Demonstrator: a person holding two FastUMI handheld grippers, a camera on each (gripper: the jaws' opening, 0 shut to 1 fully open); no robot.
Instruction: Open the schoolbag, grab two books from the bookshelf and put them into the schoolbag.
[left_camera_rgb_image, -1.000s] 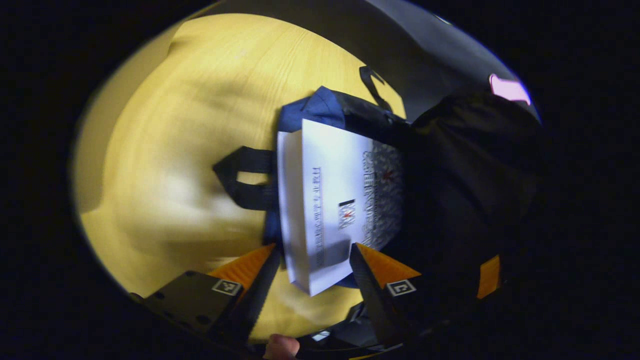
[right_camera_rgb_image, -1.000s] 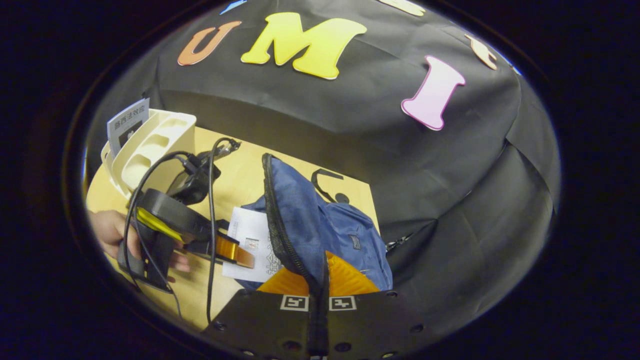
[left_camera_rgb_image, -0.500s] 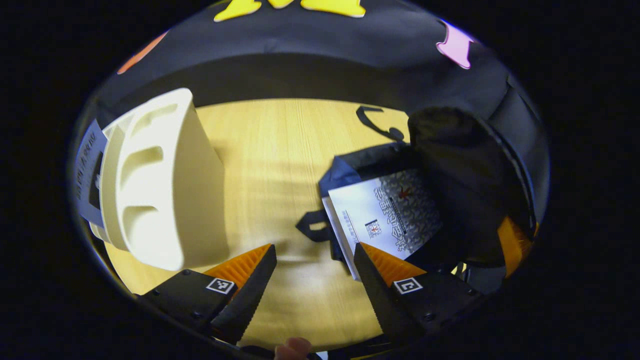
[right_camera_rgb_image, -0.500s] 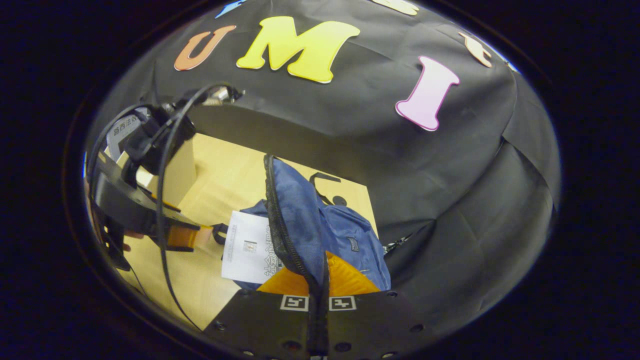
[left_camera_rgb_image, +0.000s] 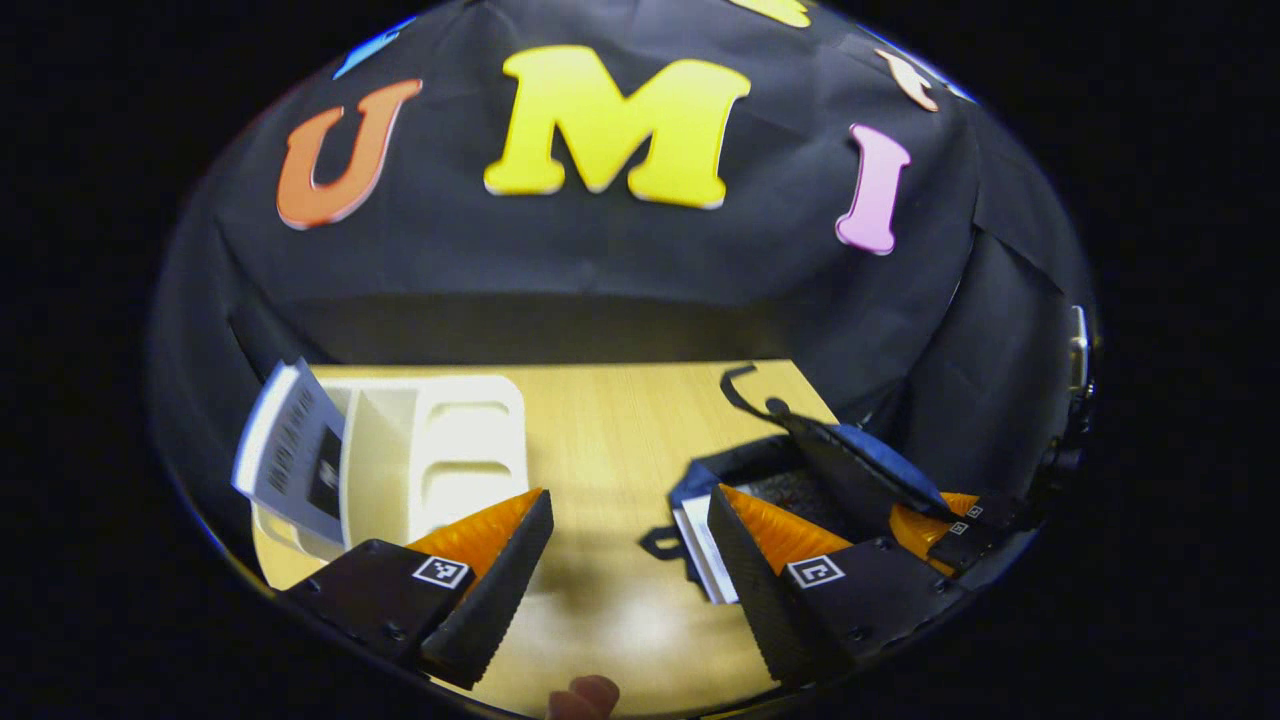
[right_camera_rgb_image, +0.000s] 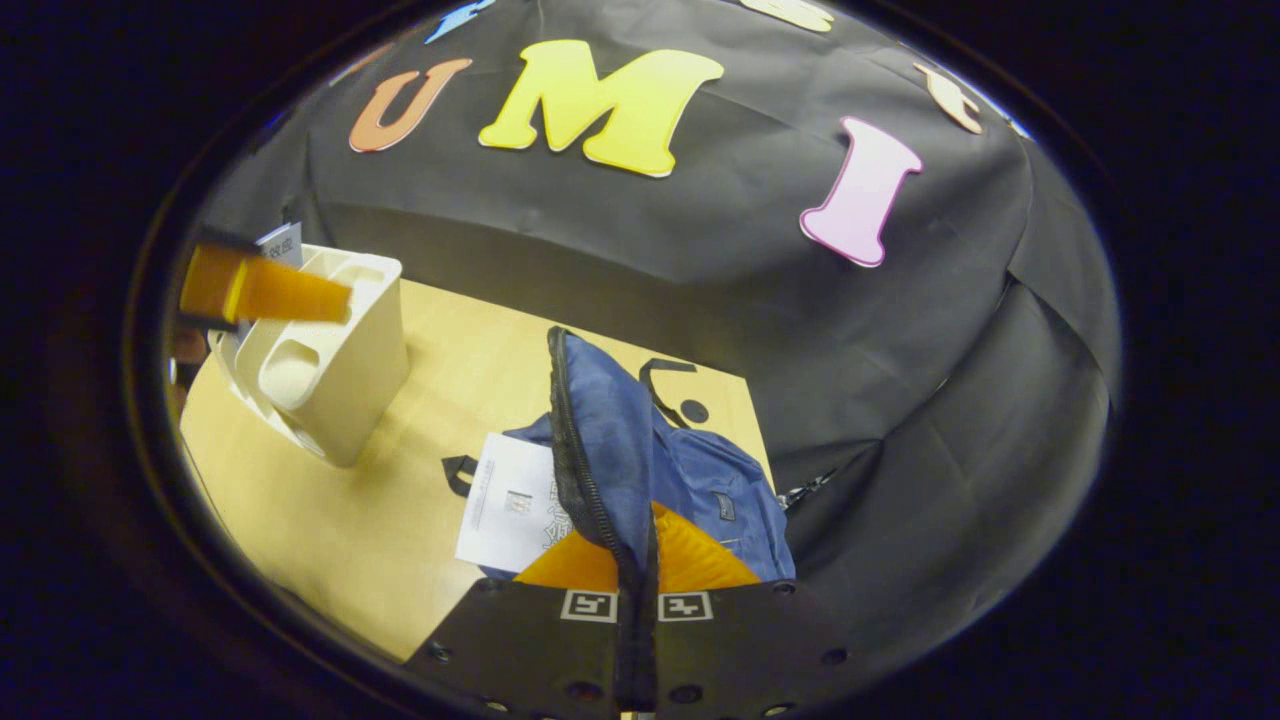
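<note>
The blue schoolbag lies on the wooden table with its zippered flap held up. My right gripper is shut on that flap's edge. A white book lies in the bag's mouth, partly sticking out toward the table. My left gripper hangs open above the table with nothing between its fingers, between the bag and the cream bookshelf. One book stands in the shelf's left side. The left gripper's finger shows up high beside the shelf.
A black strap loop of the bag lies on the table near the back edge. The black cloth wall closes the table behind and at the right. Bare tabletop lies between shelf and bag.
My left gripper has drawn back from the white book in the bag, risen and swung toward the bookshelf, staying open. The right gripper keeps holding the flap up.
</note>
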